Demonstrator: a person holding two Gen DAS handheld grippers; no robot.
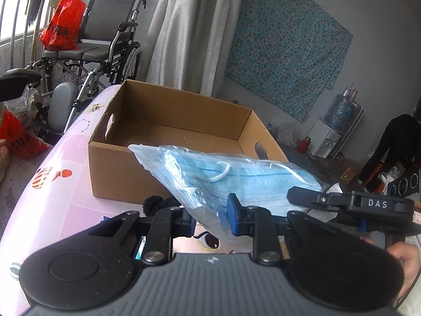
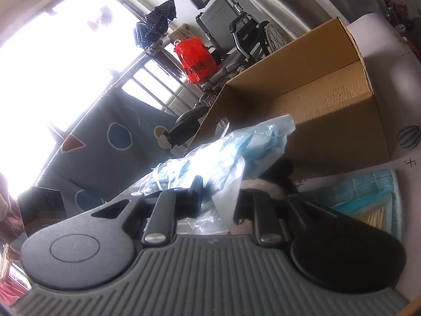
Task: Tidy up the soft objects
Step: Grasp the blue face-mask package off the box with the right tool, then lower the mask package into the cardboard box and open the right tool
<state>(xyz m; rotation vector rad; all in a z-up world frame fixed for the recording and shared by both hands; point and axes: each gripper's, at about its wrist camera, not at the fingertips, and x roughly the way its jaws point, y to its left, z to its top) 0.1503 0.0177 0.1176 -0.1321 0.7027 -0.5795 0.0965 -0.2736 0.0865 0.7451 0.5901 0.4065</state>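
A clear plastic bag of blue face masks [image 1: 236, 179] hangs above the table, in front of an open cardboard box [image 1: 115, 168] that has nothing in it. My left gripper [image 1: 210, 214] is shut on the bag's near lower edge. My right gripper [image 1: 305, 197] comes in from the right and pinches the bag's other end. In the right wrist view the bag of masks [image 2: 223, 152] bunches up between the closed fingers of my right gripper [image 2: 219, 192], with the cardboard box [image 2: 336, 137] just beyond.
A black and white plush item [image 2: 276, 176] and a teal cloth [image 2: 368, 192] lie on the pink patterned table [image 1: 58, 197] under the bag. A wheelchair [image 1: 105, 39] with a red bag [image 1: 63, 23] stands behind the table. A person in black [image 1: 394, 144] is at far right.
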